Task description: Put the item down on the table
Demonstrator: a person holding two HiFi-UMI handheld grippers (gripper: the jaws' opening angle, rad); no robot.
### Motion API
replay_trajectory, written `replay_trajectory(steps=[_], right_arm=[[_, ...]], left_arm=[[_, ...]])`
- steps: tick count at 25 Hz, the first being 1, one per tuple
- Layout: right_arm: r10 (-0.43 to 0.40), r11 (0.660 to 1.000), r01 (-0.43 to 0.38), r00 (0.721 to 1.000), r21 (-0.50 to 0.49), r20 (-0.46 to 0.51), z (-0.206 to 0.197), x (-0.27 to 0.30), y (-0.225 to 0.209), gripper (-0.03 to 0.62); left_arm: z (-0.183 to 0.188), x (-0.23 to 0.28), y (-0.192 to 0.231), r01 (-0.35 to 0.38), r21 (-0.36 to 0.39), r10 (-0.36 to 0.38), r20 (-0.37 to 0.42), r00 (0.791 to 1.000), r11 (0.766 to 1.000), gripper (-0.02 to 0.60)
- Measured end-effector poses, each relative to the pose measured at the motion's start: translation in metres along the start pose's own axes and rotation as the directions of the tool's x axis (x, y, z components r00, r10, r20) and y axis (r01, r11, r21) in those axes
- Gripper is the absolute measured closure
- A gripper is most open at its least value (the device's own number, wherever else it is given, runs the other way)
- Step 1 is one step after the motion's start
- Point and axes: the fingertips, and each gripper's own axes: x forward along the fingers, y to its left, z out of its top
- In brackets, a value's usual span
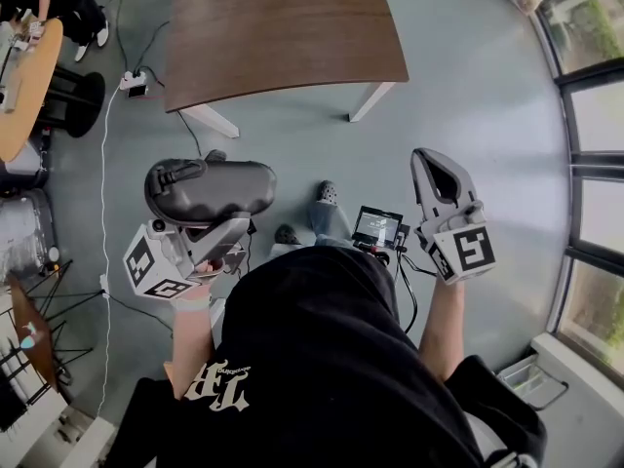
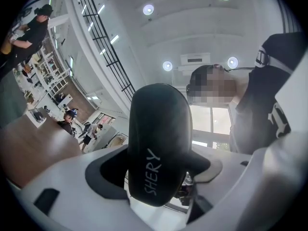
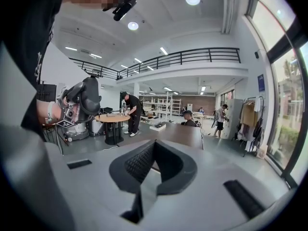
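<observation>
A black oblong case (image 1: pixel 210 188) printed "SHERY" (image 2: pixel 156 143) hangs in the air above the grey floor, and my left gripper (image 1: pixel 219 234) is shut on its near end. In the left gripper view both jaws (image 2: pixel 156 179) clamp the case, which points up toward the ceiling. A brown wooden table (image 1: pixel 283 27) stands ahead, well apart from the case. At the right my right gripper (image 1: pixel 421 156) is raised with its tips together and nothing in it (image 3: pixel 152 146). The right gripper view shows the case (image 3: pixel 89 97) off to the left.
A round wooden table (image 1: pixel 19 76) with a person beside it stands at the far left. On the floor near the brown table's left corner lie a power strip (image 1: pixel 135 84) and a white cable. Windows run along the right, with a bin (image 1: pixel 531 378) beneath.
</observation>
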Motion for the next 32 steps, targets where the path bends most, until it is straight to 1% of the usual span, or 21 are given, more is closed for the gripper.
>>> replay_trajectory(steps=[7,13,15,19,24,27,32], right_arm=[[0.011,1.0,-0.011,1.0,-0.005,-0.014,-0.007,0.009,0.002,0.606],[0.041,0.999,-0.04,0.999,0.034,-0.025,-0.019,0.02,-0.038,0.606],[0.051,0.997,-0.05,0.998,0.053,-0.026,-0.024,0.021,-0.042,0.606],[0.064,0.997,-0.061,0.997,0.054,-0.042,-0.035,0.026,-0.055,0.606],[0.082,0.995,-0.079,0.995,0.063,-0.058,-0.04,0.032,-0.064,0.606],[0.099,0.994,-0.095,0.993,0.056,-0.07,-0.043,0.04,-0.068,0.606],[0.117,0.993,-0.115,0.99,0.034,-0.084,-0.047,0.05,-0.077,0.606]], left_arm=[[0.001,0.0,0.0,-0.008,0.001,0.008,-0.002,1.0,1.0,0.23],[-0.017,0.04,0.013,-0.028,-0.006,0.028,-0.017,0.999,1.0,0.23],[-0.02,0.044,0.014,-0.031,-0.006,0.031,-0.018,0.999,1.0,0.23],[-0.029,0.055,0.017,-0.032,-0.006,0.032,-0.015,0.999,0.999,0.229],[-0.029,0.066,0.019,-0.028,-0.016,0.028,-0.003,1.0,0.999,0.23],[-0.033,0.074,0.024,-0.031,-0.004,0.031,-0.014,0.999,1.0,0.23],[-0.039,0.085,0.031,-0.035,-0.007,0.035,-0.012,0.999,0.999,0.23]])
